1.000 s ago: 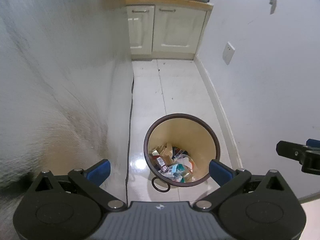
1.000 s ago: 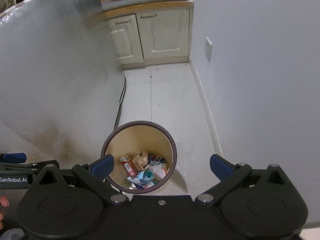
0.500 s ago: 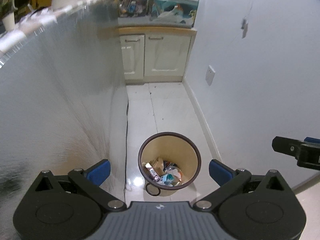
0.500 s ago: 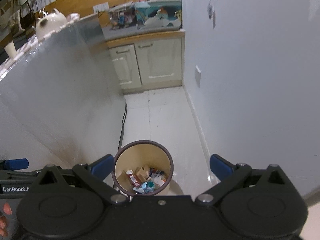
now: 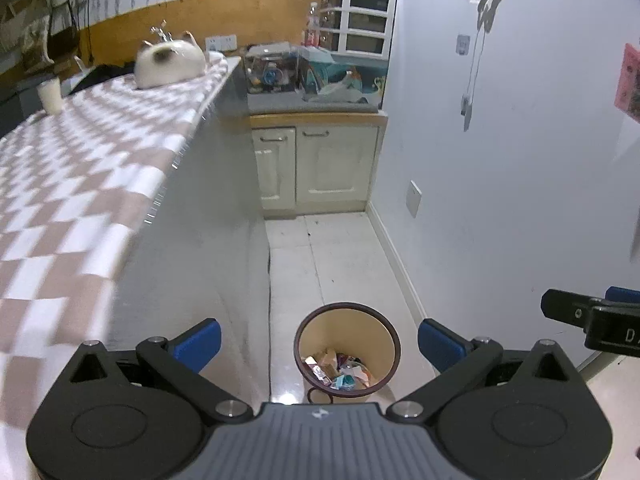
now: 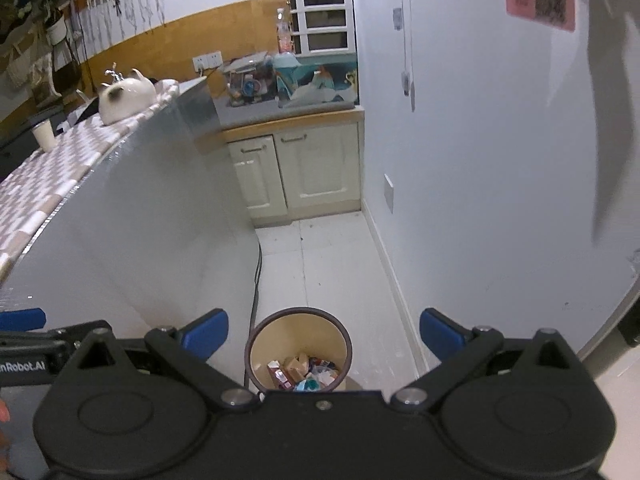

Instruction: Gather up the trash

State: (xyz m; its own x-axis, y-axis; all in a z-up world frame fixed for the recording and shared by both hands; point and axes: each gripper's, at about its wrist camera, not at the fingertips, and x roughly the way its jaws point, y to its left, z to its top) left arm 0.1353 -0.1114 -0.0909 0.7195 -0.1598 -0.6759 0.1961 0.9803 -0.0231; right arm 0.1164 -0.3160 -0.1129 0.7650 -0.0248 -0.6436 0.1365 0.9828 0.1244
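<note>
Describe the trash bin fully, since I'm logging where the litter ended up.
The trash bin is round and open-topped, with a dark brown rim and a cream, plastic-looking inside wall. It stands upright on the white tiled floor, between the counter's grey side panel and the white wall. Mixed wrappers and packets cover its bottom, well below the rim. A dark ring shows at its near side. Neither gripper touches it.

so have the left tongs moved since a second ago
Yes, up and back: the trash bin looks smaller and lower than before, and the checkered counter top is now visible.
</note>
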